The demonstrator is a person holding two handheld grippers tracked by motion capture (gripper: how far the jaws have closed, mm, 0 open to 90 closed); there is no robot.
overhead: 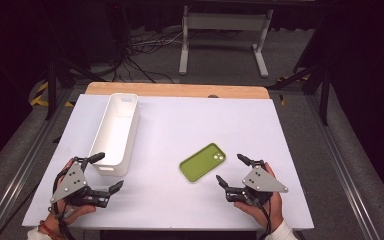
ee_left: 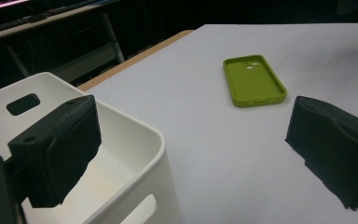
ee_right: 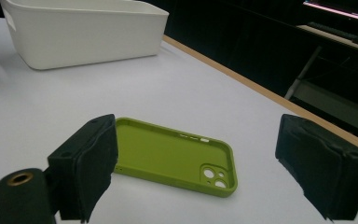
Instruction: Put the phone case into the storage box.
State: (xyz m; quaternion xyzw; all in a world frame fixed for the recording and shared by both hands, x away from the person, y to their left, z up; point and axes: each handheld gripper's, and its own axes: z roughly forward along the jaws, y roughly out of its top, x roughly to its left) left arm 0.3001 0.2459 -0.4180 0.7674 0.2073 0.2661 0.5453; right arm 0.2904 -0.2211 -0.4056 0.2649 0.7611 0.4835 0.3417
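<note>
A green phone case point(overhead: 202, 162) lies open side up on the white table point(overhead: 180, 125), right of centre; it also appears as the green case point(ee_left: 253, 80) and close up point(ee_right: 177, 156). A long white bin point(overhead: 116, 131) stands at the left, seen too as the bin point(ee_left: 121, 163) and the bin point(ee_right: 81, 29). My left gripper point(overhead: 106, 172) is open at the bin's near end, nothing between its jaws. My right gripper point(overhead: 232, 171) is open just right of the case, its jaws apart on either side of the case's line, empty.
The table's wooden far edge point(overhead: 177, 90) shows beyond the white surface. A white metal stand point(overhead: 225, 35) and cables point(overhead: 140, 55) are on the floor behind. Dark floor rails flank the table.
</note>
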